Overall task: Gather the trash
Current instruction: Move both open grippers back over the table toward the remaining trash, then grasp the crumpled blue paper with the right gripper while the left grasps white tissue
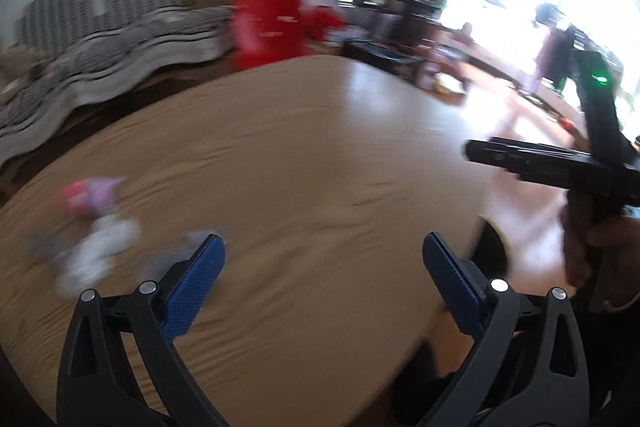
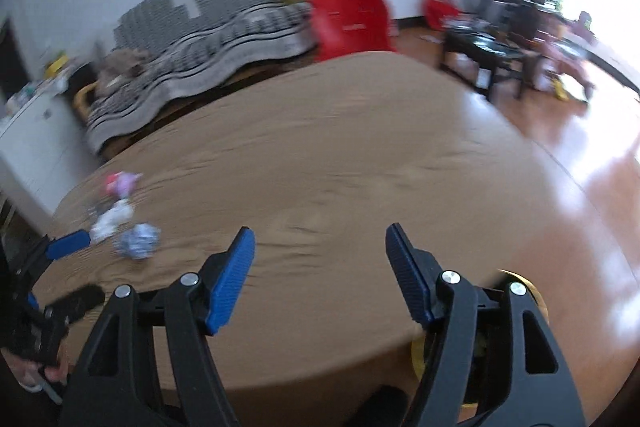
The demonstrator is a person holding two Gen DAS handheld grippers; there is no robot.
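Left hand-held gripper (image 1: 323,251) and right hand-held gripper (image 2: 320,241) both hover wide open, holding nothing, over the table (image 2: 340,155); blurred trash (image 2: 124,223) lies at its left.

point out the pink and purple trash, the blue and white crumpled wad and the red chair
pink and purple trash (image 2: 120,183), right wrist view, its middle
blue and white crumpled wad (image 2: 138,241), right wrist view, its middle
red chair (image 2: 352,21), right wrist view, backrest

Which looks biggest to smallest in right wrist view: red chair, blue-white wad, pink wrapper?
1. Red chair, largest though farthest.
2. Blue-white wad and pink wrapper: similar, blurred; the wad is nearer, so no ranking.
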